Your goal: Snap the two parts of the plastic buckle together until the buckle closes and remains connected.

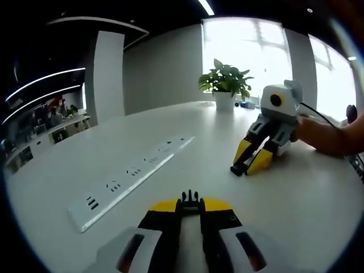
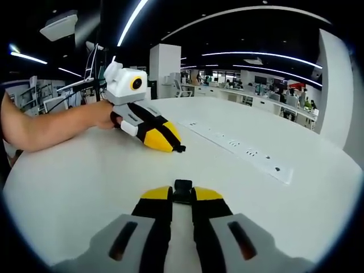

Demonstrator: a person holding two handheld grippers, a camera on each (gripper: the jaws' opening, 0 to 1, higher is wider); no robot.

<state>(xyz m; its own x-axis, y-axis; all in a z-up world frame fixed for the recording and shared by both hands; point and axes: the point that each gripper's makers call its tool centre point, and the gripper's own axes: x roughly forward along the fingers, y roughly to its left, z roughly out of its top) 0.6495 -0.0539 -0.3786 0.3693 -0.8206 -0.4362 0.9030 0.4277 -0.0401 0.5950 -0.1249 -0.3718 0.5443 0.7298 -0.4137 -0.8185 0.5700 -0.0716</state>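
Observation:
At the bottom of the left gripper view my left gripper (image 1: 190, 207) is shut on the black pronged half of the buckle (image 1: 190, 198), whose prongs stick out past the yellow tips. In the right gripper view my right gripper (image 2: 182, 197) is shut on the other black buckle half (image 2: 182, 189). The two grippers are well apart over the white table (image 1: 187, 165). Each appears in the other's view: the right gripper (image 1: 245, 166) sits mid-right with tips near the tabletop, and the left gripper (image 2: 172, 144) is at upper left with a small black piece at its tip.
A long white power strip (image 1: 131, 181) (image 2: 239, 145) lies flat across the table. A potted plant (image 1: 226, 84) stands at the far edge by the window. A person's hand (image 1: 324, 135) and forearm (image 2: 51, 126) hold the grippers. Office desks fill the background.

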